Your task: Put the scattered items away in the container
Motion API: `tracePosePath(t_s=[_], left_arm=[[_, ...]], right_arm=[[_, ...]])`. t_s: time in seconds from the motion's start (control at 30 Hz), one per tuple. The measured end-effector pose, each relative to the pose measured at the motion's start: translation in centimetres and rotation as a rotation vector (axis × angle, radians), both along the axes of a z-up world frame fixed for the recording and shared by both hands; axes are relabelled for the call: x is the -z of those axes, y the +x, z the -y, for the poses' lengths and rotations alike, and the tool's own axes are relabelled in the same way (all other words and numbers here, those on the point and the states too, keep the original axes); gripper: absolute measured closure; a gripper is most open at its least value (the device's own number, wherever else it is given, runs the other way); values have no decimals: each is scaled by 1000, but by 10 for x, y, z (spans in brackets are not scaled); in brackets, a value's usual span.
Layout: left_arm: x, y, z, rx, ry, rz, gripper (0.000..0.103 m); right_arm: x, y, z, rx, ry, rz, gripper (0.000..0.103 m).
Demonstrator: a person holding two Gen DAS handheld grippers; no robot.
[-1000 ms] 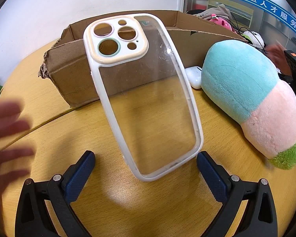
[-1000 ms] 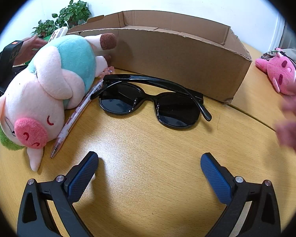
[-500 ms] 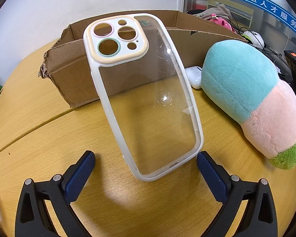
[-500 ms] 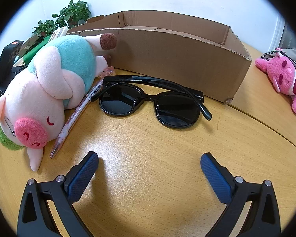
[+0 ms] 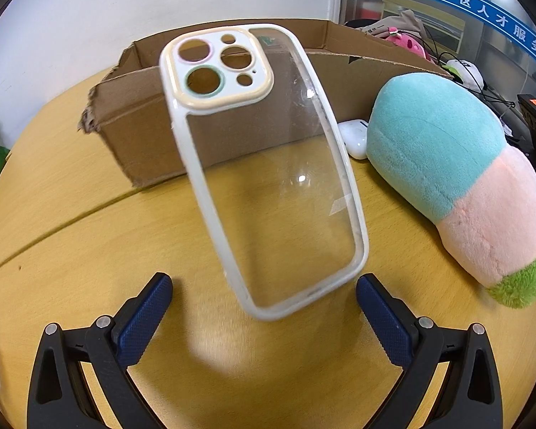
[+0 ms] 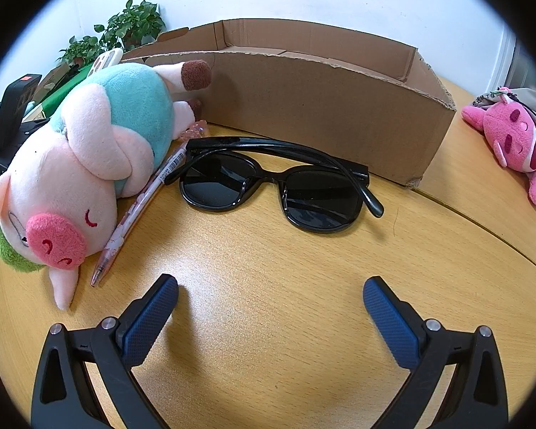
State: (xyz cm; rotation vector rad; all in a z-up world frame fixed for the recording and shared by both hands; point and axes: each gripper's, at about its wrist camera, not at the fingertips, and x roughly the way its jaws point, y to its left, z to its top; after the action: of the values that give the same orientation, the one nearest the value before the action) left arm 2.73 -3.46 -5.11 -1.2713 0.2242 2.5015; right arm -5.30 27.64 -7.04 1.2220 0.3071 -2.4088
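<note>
A clear phone case (image 5: 268, 164) with a white rim lies on the wooden table, just ahead of my open left gripper (image 5: 264, 304). Behind it stands the open cardboard box (image 5: 143, 125). A plush pig (image 5: 457, 182) lies to the right, with a white earbud case (image 5: 355, 137) tucked by the box. In the right wrist view, black sunglasses (image 6: 278, 186) lie ahead of my open right gripper (image 6: 271, 304), in front of the cardboard box (image 6: 321, 107). The plush pig (image 6: 89, 164) rests at left with a pink pen (image 6: 135, 214) alongside it.
A pink plush toy (image 6: 514, 143) lies on the table at the far right, beyond a seam in the tabletop (image 6: 482, 228). Potted plants (image 6: 125, 28) stand behind the box. Office clutter and cables (image 5: 464, 68) sit past the table's far edge.
The hands seen at the frame edges one second ago have left view. Both grippers stay open; the left wrist view has shifted slightly, the items have not moved.
</note>
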Motion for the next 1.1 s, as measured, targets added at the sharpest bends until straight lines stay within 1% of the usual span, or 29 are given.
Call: tracePosePath(t_s=[0.17, 0.47, 0.8, 1.1], left_arm=[[-1, 11, 1, -23, -1, -1, 0], [1, 12, -1, -62, 1, 0, 0], [1, 18, 2, -86, 1, -1, 0], [1, 16, 0, -105, 1, -1, 0]], right_arm=[[-1, 0, 0, 0, 0, 0, 0], [-1, 0, 0, 0, 0, 0, 0], [0, 0, 0, 1, 0, 0, 0], [-1, 1, 0, 1, 0, 0, 0]])
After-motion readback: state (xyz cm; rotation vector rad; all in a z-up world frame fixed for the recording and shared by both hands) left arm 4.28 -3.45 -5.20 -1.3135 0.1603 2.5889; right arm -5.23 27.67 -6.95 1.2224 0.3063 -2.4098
